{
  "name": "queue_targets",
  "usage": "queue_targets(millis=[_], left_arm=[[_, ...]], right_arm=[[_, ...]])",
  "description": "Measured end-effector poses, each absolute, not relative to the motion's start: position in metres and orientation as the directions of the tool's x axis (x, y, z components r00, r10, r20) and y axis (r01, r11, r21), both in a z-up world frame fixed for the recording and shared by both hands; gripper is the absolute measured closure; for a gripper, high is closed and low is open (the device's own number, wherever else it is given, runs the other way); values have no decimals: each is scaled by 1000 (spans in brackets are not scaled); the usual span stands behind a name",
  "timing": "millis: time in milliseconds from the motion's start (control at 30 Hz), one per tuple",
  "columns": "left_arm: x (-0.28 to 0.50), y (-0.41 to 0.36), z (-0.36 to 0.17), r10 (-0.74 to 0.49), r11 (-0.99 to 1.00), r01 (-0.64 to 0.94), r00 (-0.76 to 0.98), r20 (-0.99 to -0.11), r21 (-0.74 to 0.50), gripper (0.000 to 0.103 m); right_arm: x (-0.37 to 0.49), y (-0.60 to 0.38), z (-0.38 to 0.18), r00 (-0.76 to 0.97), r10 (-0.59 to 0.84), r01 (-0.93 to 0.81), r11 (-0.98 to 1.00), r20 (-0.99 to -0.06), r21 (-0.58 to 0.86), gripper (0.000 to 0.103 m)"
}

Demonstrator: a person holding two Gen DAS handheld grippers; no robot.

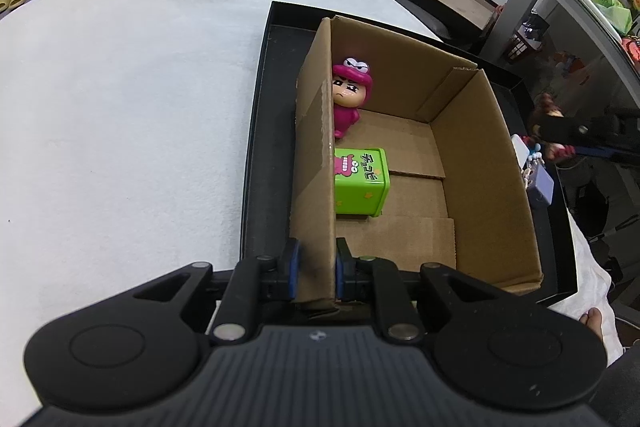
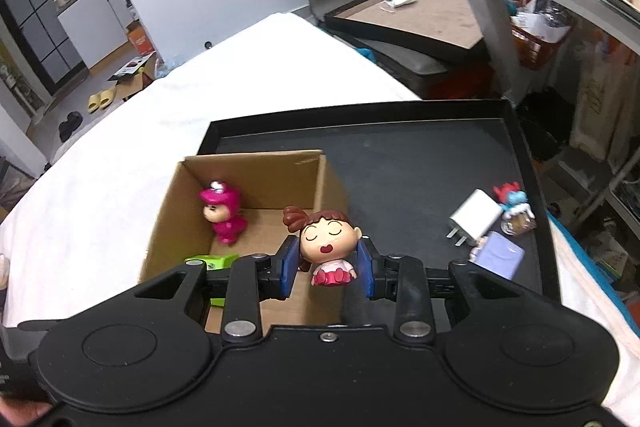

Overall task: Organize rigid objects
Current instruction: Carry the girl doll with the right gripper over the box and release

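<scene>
Gripping the near end of the cardboard box's (image 1: 472, 163) side wall, the left gripper (image 1: 317, 267) has its two blue pads (image 1: 293, 269) closed on the cardboard, one on the outer face and one inside the box. Ahead of these fingers, just inside the pinched wall, a green tin (image 1: 362, 181) with a cartoon print stands on the box floor. Farther ahead along the same wall, a pink figurine (image 1: 350, 95) stands upright near the far corner. The box sits in a black tray (image 1: 260, 155) on a white cloth (image 1: 120, 107) that stretches away to the left of the fingers.

The right gripper (image 2: 328, 263) is closed on a brown-haired figurine (image 2: 326, 243) with shut eyes and a pink skirt; the blue pads (image 2: 290, 265) press on both sides of it, and it is held clear of any surface. It hangs over the near right part of the box, by the right wall. Ahead and to the left of these fingers the pink figurine stands inside the box, with the green tin nearer, partly hidden behind the left finger. To the right of the fingers, on the bare tray floor, lie a white plug adapter (image 2: 476, 217), a lilac block (image 2: 500, 255) just beside it, and a small blue and red figure (image 2: 514, 205) beyond them.
</scene>
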State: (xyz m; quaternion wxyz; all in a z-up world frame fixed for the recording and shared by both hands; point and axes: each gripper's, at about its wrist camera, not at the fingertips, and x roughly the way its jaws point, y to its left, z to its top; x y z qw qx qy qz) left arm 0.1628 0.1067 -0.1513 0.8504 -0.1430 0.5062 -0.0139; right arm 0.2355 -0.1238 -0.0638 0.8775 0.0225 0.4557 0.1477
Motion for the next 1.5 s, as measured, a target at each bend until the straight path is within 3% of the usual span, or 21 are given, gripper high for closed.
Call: queue_targets(millis=[1100,1267,1500], left_arm=[[164,115,-157,-219,944,-110,496,-840,-311,86],[164,117,-159,-229,940,-113,492,-840,-322,85],[165,115,-158,-213,944,-118,492,-844,-307,85]], right_arm=[[263,-42,-108,488,239,-287,952,-840,105,72],[260,-37,-105,497,280,-333,936,-821,117,64],[254,-47,-96,490,290,-344,931,-822,123,64]])
